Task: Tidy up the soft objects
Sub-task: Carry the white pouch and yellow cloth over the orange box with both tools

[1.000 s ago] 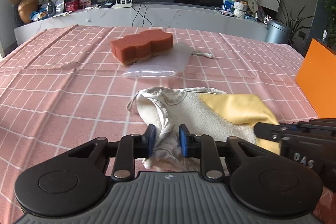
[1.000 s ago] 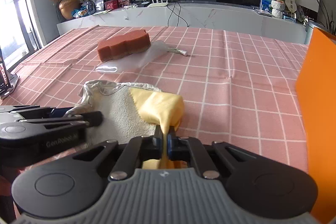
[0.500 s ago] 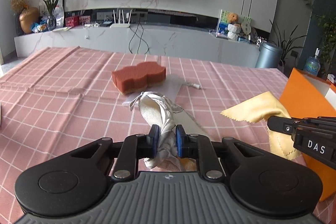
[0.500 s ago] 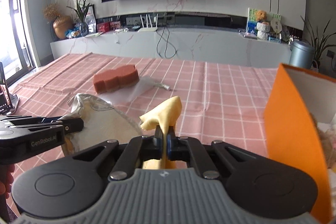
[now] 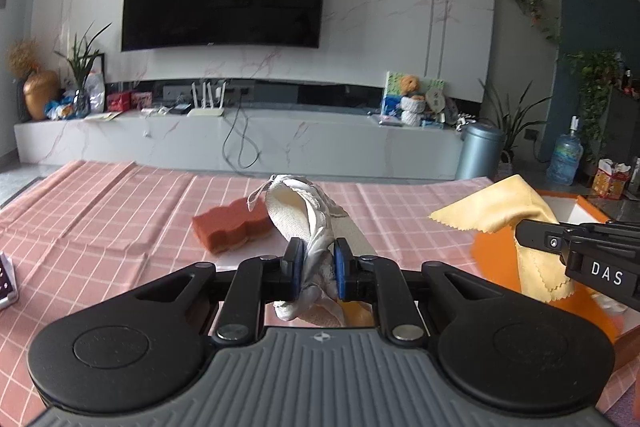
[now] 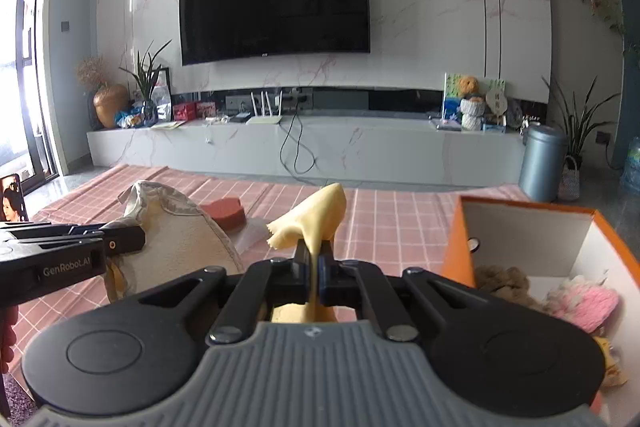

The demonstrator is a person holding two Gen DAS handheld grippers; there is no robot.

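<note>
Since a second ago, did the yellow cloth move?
Yes. The yellow cloth went up off the table, pinched in the right gripper, toward the orange box.

Left claw (image 5: 316, 269) and right claw (image 6: 314, 277) both point slightly downward, each clamped shut on cloth.

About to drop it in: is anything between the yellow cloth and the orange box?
Nothing visible. The right hand-held gripper holds the yellow cloth just left of the orange box, whose open top is unobstructed.
</note>
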